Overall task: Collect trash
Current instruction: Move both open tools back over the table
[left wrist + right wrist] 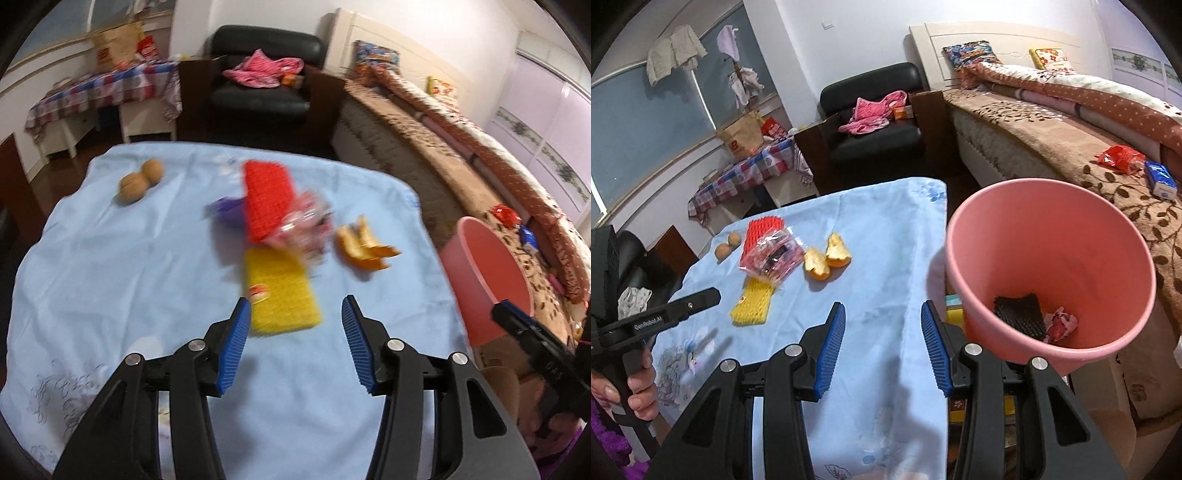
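The left gripper (293, 306) hangs over the worktop covered with a light blue cloth (110, 266), its blue ribbed pads spread wide with nothing between them; the yellow foam net sleeve (280, 295) lies on the cloth just beyond its tips. The right gripper (882, 314) stands at about half width, also empty, over the cloth's right edge beside the pink plastic bin (1052, 236).

The trash sits in a loose cluster mid-worktop: a red foam net sleeve (762, 230) with a crinkled clear plastic wrapper (775, 258) lying over its near end, the yellow sleeve poking out from under the wrapper toward the camera, and 2 pieces of orange peel (827, 258) just right of the wrapper. A purple scrap (225, 210) shows left of the red sleeve in the left wrist view. 2 brown walnuts (140, 181), touching each other, lie apart at the far left.

Inside the bin rest a black foam net piece (1019, 314) and a crumpled pink-and-white wrapper (1060, 325), side by side on the bottom.
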The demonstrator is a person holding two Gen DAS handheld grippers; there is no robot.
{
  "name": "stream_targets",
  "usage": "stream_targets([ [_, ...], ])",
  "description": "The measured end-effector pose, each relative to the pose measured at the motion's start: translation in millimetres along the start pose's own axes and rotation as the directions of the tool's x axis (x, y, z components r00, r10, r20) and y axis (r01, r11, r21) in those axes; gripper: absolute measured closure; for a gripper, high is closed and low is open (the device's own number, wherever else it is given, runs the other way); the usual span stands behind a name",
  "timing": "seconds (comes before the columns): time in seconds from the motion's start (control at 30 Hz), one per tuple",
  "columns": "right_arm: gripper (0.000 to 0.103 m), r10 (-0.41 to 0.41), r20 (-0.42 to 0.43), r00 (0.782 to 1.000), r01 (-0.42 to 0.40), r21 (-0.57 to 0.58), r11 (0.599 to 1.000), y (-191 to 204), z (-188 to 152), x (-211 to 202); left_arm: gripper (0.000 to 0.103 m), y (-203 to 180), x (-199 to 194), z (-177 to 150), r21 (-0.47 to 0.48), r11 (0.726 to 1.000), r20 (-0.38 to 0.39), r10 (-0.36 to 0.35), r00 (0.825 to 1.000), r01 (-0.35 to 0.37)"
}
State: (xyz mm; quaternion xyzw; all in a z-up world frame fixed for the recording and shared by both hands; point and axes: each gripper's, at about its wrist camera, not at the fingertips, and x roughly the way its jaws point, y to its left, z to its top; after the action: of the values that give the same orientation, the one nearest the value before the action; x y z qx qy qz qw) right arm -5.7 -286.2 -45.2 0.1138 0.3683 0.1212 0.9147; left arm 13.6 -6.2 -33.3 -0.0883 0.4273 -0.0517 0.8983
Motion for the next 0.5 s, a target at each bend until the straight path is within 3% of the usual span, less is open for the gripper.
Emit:
stream_targets([
  [0.2, 0.061, 0.011, -0.029, 1.0, -0.011, -0.026, 1.0, 10, -3, 10, 0.052, 19, 5, -4, -0.066, 0.998, -0.021, -0.005, 1.0, 0.004],
  [0.5, 0.061, 0.007, -0.054, 0.999, -0.009, -0.03, 1.0, 11, -3, 22, 0.052, 1, 11, 21, -0.039, 0.997, 0.035, -0.062, 0.997, 0.063],
])
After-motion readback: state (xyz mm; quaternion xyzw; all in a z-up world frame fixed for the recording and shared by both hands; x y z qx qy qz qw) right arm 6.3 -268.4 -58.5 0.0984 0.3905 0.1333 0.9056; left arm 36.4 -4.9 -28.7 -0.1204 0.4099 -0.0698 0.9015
